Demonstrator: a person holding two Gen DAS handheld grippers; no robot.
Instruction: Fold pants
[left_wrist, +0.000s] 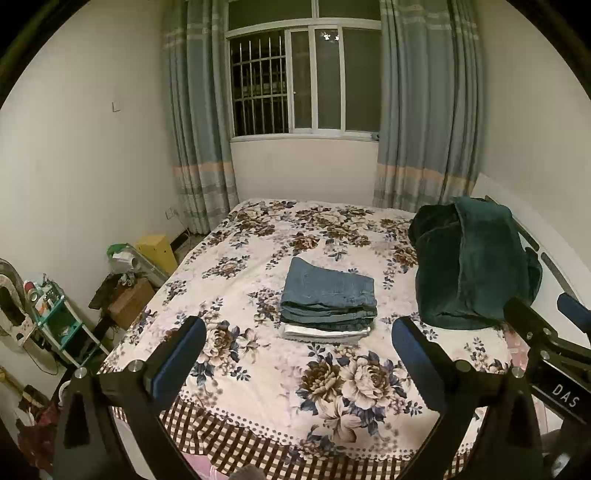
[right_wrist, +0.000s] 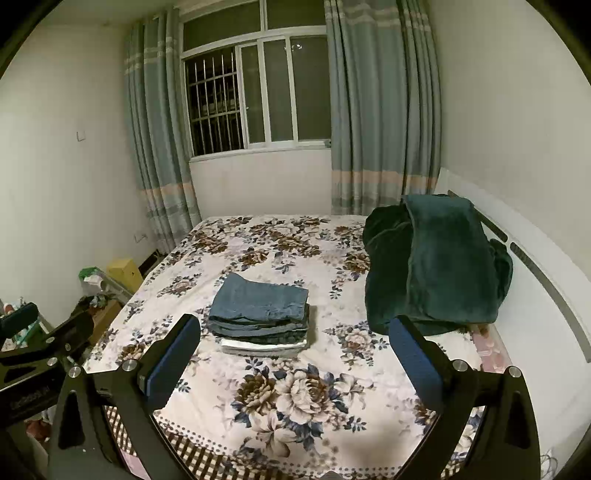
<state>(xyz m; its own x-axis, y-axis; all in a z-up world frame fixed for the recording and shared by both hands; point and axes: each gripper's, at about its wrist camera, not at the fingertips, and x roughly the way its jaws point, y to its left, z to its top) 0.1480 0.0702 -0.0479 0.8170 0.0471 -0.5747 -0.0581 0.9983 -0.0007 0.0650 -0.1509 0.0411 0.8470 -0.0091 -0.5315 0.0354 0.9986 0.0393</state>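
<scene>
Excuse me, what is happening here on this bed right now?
A person holds a claw in each hand over a floral bed, and both the left claw and the right claw are open and hold nothing. Folded blue jeans lie on top of a small stack that includes a white garment in the middle of the bed. A dark green blanket is heaped at the right, untouched.

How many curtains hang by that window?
2. One curtain hangs left of the window, the other curtain hangs right of it. Both reach down behind the bed, which hides their hems.
</scene>
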